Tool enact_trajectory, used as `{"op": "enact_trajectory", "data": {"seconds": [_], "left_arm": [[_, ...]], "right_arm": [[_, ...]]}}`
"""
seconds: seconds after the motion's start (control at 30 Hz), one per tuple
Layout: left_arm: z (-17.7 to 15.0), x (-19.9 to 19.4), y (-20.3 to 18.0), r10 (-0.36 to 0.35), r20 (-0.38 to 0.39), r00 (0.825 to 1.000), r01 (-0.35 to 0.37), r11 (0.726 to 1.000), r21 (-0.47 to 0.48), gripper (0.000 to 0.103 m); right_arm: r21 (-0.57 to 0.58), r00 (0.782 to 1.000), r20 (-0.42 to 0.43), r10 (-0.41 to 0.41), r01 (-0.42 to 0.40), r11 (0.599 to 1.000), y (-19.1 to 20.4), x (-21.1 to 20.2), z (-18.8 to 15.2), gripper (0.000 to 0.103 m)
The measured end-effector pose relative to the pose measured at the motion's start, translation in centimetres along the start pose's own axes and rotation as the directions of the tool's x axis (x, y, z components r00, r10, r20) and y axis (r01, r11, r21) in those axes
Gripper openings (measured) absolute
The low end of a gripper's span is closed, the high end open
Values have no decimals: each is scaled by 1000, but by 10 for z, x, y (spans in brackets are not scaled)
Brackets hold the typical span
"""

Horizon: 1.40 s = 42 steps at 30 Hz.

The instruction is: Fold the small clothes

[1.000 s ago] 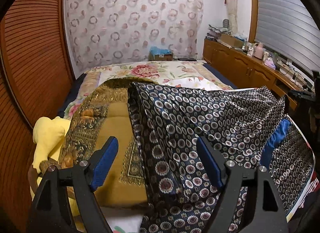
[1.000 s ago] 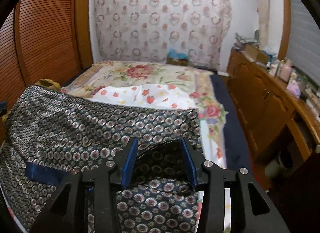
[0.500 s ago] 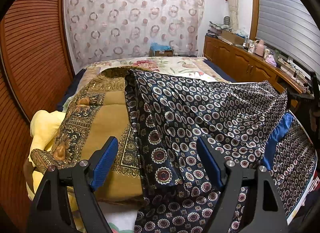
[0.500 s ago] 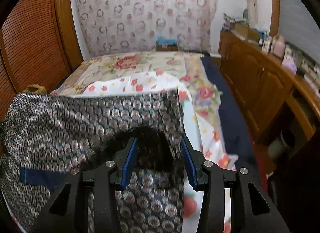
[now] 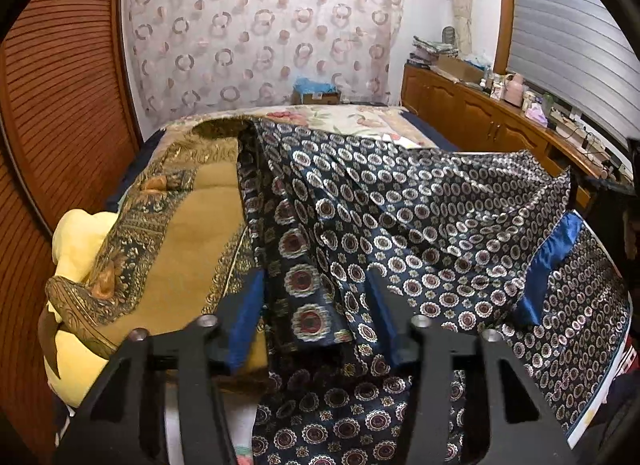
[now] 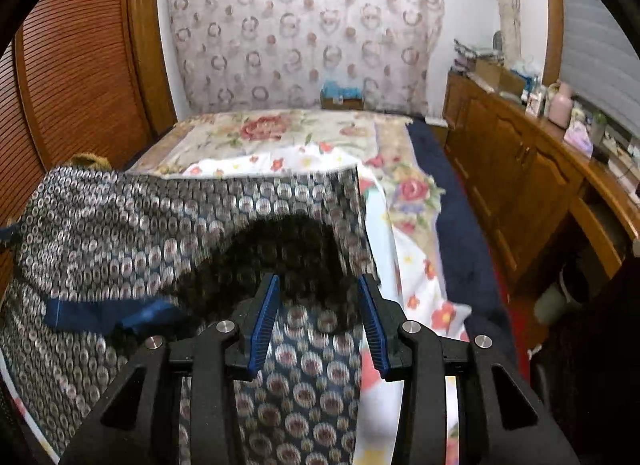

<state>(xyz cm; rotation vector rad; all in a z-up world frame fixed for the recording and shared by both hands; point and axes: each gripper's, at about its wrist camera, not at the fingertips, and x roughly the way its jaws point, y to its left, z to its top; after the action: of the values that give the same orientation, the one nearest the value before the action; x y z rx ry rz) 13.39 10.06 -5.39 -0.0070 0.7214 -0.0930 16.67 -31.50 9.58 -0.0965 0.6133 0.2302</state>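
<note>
The left tongs [image 5: 316, 317] are standing spread around a bunched edge of the dark blue cloth [image 5: 420, 217], maybe getting ready to pinch it. The right tongs [image 6: 318, 321] are spread over the same cloth too. Farther off, the flowery bed [image 6: 280, 133] is holding everything up.

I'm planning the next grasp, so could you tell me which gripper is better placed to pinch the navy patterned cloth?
Probably left. The left gripper already straddles a raised fold of the navy patterned cloth; the right gripper stands open above flatter, blurred fabric.
</note>
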Motion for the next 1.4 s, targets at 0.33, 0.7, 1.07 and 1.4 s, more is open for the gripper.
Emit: {"op": "enact_trajectory", "data": {"seconds": [0.33, 0.7, 1.07, 1.4], "left_arm": [[2, 3, 6, 31, -12, 999, -32, 1000, -2, 5], [5, -31, 16, -41, 62, 997, 46, 996, -82, 3], [-2, -20, 19, -15, 18, 1000, 16, 997, -78, 3], [-9, -19, 19, -16, 15, 1000, 17, 996, -83, 3]], "right_arm": [[-68, 999, -36, -39, 37, 997, 17, 38, 9, 4], [-21, 997, 42, 65, -64, 998, 6, -53, -61, 3], [-46, 997, 28, 77, -76, 996, 4, -80, -77, 40], [45, 993, 66, 98, -101, 994, 16, -61, -65, 43]]}}
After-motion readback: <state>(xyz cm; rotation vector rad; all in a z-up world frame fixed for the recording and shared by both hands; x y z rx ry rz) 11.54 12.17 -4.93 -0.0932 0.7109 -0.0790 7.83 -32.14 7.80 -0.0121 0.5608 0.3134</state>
